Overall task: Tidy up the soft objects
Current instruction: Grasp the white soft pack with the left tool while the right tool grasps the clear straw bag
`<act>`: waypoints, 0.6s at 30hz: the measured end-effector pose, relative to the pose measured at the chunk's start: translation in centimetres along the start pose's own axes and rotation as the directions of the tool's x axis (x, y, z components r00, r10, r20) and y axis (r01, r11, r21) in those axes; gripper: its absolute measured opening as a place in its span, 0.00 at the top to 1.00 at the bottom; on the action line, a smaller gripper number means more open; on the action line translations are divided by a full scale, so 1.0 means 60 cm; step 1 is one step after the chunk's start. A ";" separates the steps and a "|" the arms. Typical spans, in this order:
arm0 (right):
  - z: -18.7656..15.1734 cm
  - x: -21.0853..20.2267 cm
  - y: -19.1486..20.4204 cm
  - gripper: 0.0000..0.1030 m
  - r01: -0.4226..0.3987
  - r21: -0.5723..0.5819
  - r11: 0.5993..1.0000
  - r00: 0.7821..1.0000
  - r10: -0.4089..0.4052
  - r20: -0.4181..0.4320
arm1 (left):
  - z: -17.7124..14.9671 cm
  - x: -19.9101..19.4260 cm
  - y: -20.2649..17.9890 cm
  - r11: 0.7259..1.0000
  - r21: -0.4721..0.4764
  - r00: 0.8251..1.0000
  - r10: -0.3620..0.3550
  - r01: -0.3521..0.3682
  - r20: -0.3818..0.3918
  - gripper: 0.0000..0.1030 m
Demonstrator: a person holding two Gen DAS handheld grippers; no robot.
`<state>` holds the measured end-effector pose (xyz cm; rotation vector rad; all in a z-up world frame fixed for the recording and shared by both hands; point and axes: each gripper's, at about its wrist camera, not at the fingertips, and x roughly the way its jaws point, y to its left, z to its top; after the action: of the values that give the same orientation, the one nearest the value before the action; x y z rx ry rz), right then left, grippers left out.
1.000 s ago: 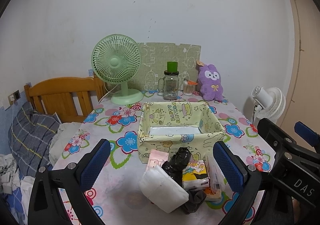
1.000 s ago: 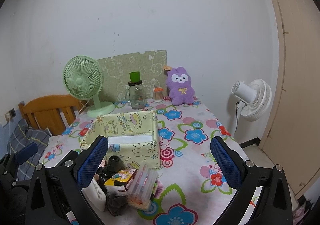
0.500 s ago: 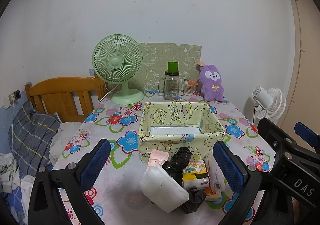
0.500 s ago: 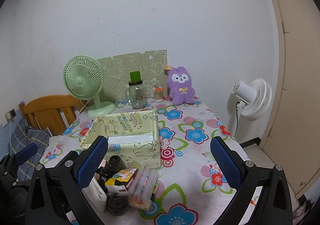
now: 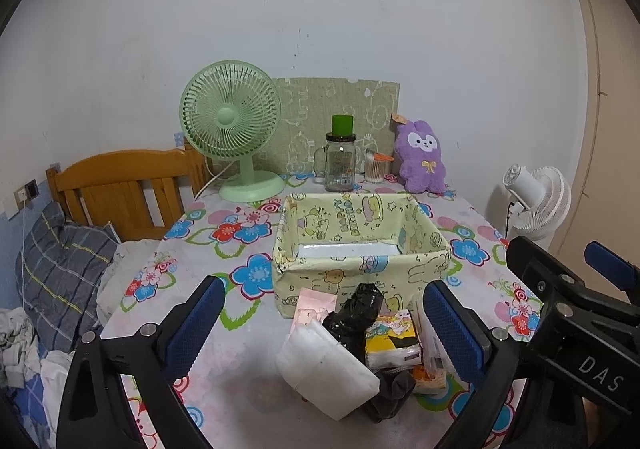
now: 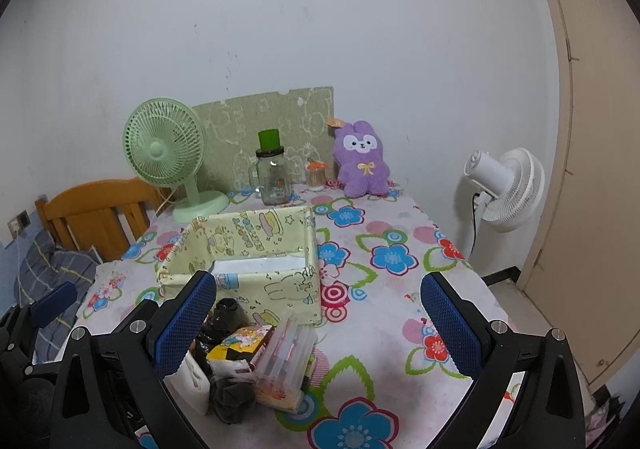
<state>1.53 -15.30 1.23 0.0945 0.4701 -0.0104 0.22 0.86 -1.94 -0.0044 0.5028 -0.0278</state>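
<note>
Both jaws spread, empty: left hand-held gripper [image 5: 320, 323], right hand-held gripper [image 6: 316, 319]. Lower left onto the white pack [image 5: 326, 369]; pinch gently, then lift toward the fabric bin [image 5: 360, 249].

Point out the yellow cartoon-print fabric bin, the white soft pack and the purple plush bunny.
yellow cartoon-print fabric bin [image 5: 360, 275], left wrist view, front wall.
white soft pack [image 5: 326, 369], left wrist view, top face.
purple plush bunny [image 6: 362, 169], right wrist view, belly.

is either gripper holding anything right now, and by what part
Nothing is held. The left gripper and right gripper are both open above the table, with the pile of soft items lying untouched in front of the fabric bin.
</note>
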 end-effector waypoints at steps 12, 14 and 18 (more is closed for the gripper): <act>-0.043 0.063 0.010 0.08 0.023 -0.017 1.000 0.993 -0.024 -0.113 | -0.040 0.056 0.004 1.000 0.018 0.995 0.017 -0.015 -0.095 0.12; -0.050 0.075 0.010 0.09 0.021 -0.016 1.000 0.991 -0.023 -0.134 | -0.046 0.066 0.006 1.000 0.013 0.994 0.015 -0.014 -0.113 0.13; -0.064 0.096 0.016 0.11 0.021 -0.022 1.000 0.985 -0.024 -0.172 | -0.059 0.083 0.007 1.000 0.009 0.989 0.028 -0.027 -0.144 0.18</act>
<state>4.99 -13.94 -4.69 0.0704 0.6438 -0.0198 2.88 1.17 -7.46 0.0112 0.6476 -0.0031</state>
